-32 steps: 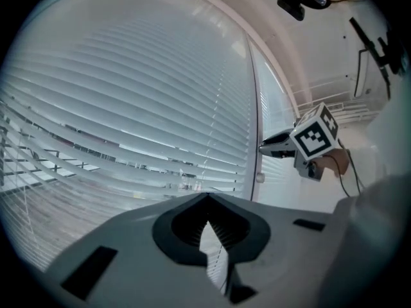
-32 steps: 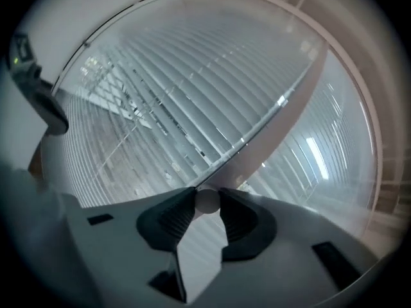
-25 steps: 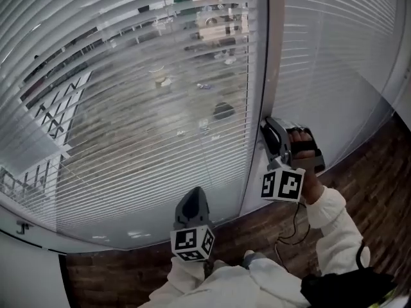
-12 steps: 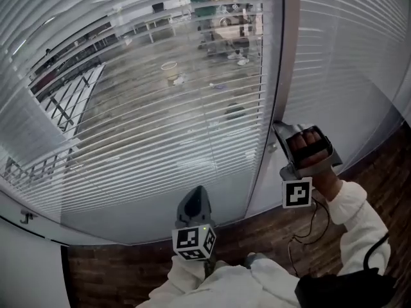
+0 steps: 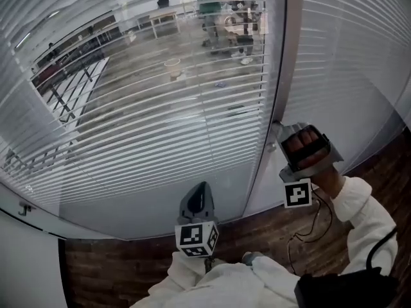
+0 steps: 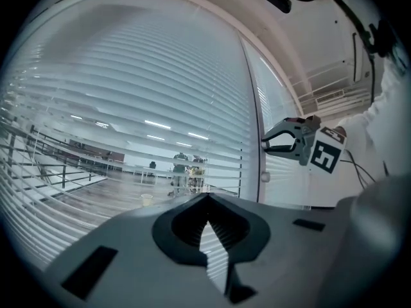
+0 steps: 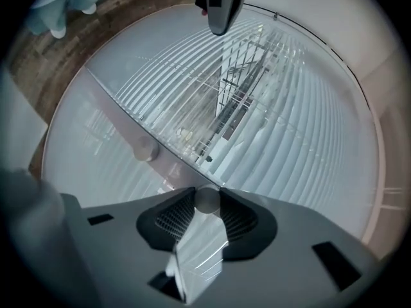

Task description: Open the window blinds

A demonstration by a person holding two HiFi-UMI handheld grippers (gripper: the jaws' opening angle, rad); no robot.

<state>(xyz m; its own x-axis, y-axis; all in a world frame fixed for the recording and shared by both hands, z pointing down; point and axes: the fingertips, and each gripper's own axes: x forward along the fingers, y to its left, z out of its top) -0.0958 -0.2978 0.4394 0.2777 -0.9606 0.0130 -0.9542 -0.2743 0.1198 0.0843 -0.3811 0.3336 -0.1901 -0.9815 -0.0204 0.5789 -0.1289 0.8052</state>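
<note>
Right claw (image 7: pixel 207 205) pinched on small round knob (image 7: pixel 207 198) of frame post (image 5: pixel 282 76), centre-right in head view. Left claw (image 6: pixel 207 226) nearly closed, empty, bottom centre. Blinds (image 5: pixel 160 101) fill upper left, slats part-tilted. Risk: smooth knob slips if twist goes off-axis; over-turning could re-close slats.

Bright, cool light through the blinds (image 5: pixel 160 108) — fisheye bending, gripper views black-cornered.

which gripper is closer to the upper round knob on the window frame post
Right. The right gripper has its jaws closed on the upper knob; the left gripper hangs lower and to the left, facing the blinds, apart from the post.
</note>
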